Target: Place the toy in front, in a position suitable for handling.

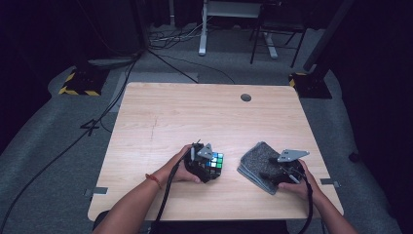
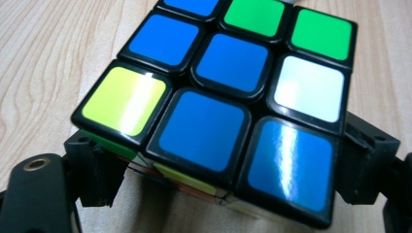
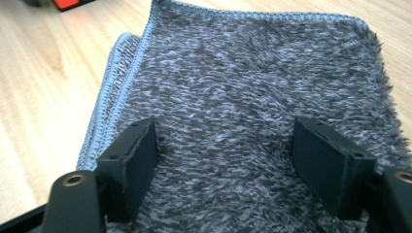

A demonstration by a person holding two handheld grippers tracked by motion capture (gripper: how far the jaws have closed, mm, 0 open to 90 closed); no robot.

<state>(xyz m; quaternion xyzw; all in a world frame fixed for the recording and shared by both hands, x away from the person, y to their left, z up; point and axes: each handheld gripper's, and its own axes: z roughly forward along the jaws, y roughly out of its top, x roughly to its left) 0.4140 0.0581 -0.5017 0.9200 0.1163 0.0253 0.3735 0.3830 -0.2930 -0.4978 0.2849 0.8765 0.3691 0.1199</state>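
So my left gripper has its jaws clamped on the puzzle cube, one pad on each side of it, as the left gripper view shows up close: the cube sits wedged between the two black jaws, top face mostly blue with a couple of green squares, one white and one yellow-green. It's at the near middle of the table, resting on the wood. My right gripper is over at the near right, on the folded grey towel, jaws spread wide and released, nothing pinched between them, just the fuzzy towel underneath. Cube and towel are near each other but apart.
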